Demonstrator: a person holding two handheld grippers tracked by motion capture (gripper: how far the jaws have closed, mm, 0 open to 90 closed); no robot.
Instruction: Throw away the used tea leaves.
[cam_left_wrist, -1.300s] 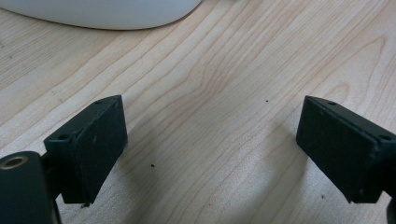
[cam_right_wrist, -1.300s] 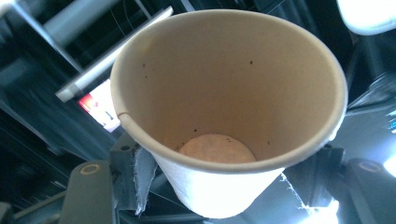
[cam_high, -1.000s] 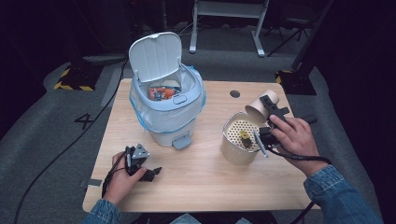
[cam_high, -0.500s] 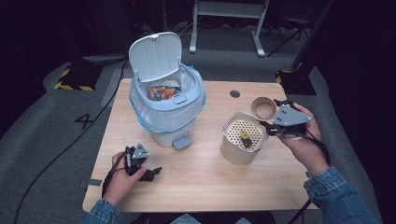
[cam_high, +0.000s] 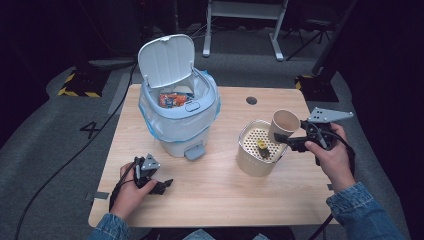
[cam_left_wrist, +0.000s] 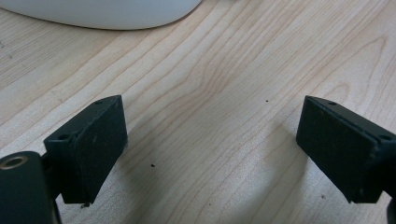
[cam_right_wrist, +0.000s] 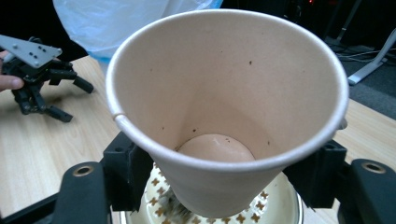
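My right claw (cam_high: 292, 141) is clamped on the paper cup (cam_right_wrist: 224, 116), a jaw on each side low on its wall. The cup sits in that claw just above the perforated container (cam_high: 260, 155), mouth tilted toward me, with only a few specks inside. I judge it very light and easily crushed, so I'd keep the squeeze gentle and hold near the stiffer base, not the rim. My left claw (cam_left_wrist: 210, 154) rests spread wide and empty on the worktop (cam_left_wrist: 224, 70), well away from the cup.
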